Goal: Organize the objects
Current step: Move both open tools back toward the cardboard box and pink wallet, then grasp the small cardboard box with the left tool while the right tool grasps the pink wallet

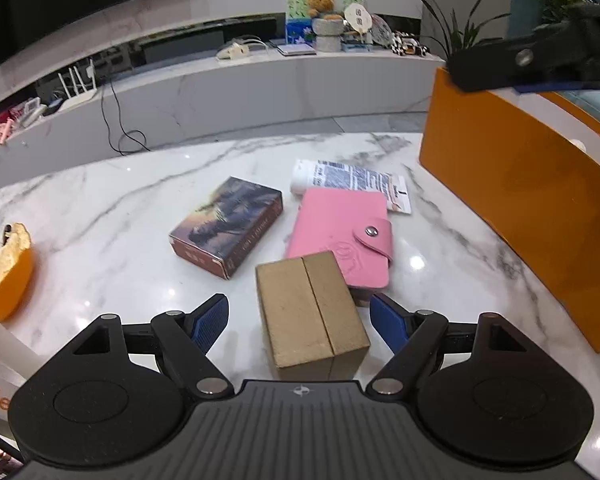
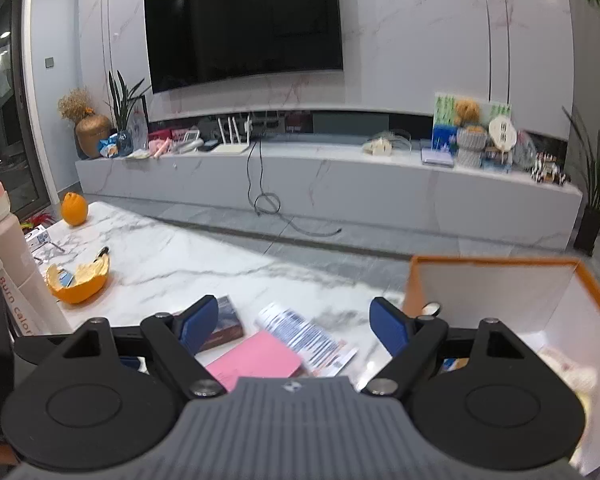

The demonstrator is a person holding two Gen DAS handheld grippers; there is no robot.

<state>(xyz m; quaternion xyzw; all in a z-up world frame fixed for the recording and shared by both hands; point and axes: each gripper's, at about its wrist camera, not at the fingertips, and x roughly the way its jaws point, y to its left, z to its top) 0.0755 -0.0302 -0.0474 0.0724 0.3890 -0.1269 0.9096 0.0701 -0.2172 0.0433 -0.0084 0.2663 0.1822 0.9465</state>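
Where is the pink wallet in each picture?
Left wrist view: the pink wallet lies mid-table, right of centre, snap flap up, behind the brown box and partly over the printed tube.
Right wrist view: only a pink corner shows at the bottom centre, between the open tool's fingers.
Shared landmark: the orange box on the right.

The left tongs [image 1: 299, 322] pointed steeply downward, their blue pads [image 1: 210, 324] spread wide and touching nothing. The right tongs [image 2: 294, 326] tilted down more gently, pads [image 2: 388, 326] likewise apart with nothing gripped between them. From the left wrist view, the right tongs [image 1: 540, 60] hung higher, off to the upper right, slightly blurred.
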